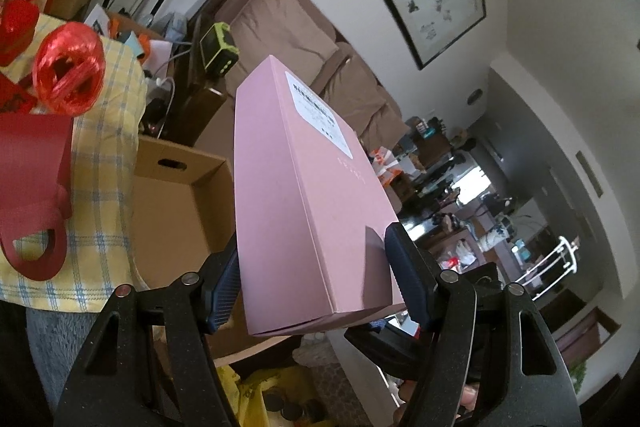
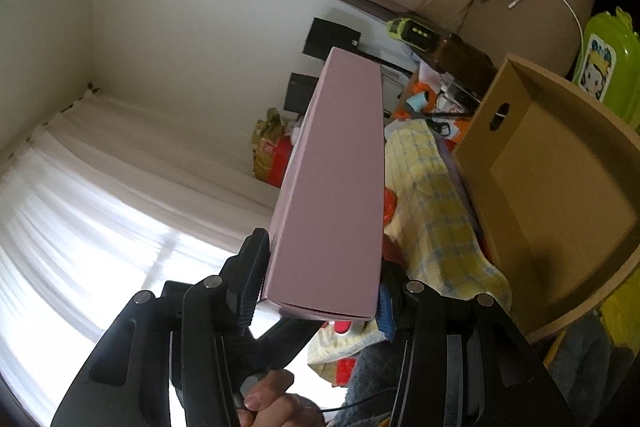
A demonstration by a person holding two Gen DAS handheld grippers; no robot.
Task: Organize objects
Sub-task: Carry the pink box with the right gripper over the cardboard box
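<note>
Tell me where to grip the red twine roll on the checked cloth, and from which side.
Take the red twine roll across its outer wound sides, coming from above. It lies on the yellow checked cloth with its hollow core facing the left wrist camera, so the curved flanks look free. Both grippers are occupied: each is clamped on a pink box.

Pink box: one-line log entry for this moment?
left gripper: shut on pink box | right gripper: shut on pink box | box: airborne | carton: open

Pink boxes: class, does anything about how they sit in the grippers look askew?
Yes. In the left gripper, the pink box sits skewed between the pads, label face angled. The right gripper holds its pink box squarely.
</note>
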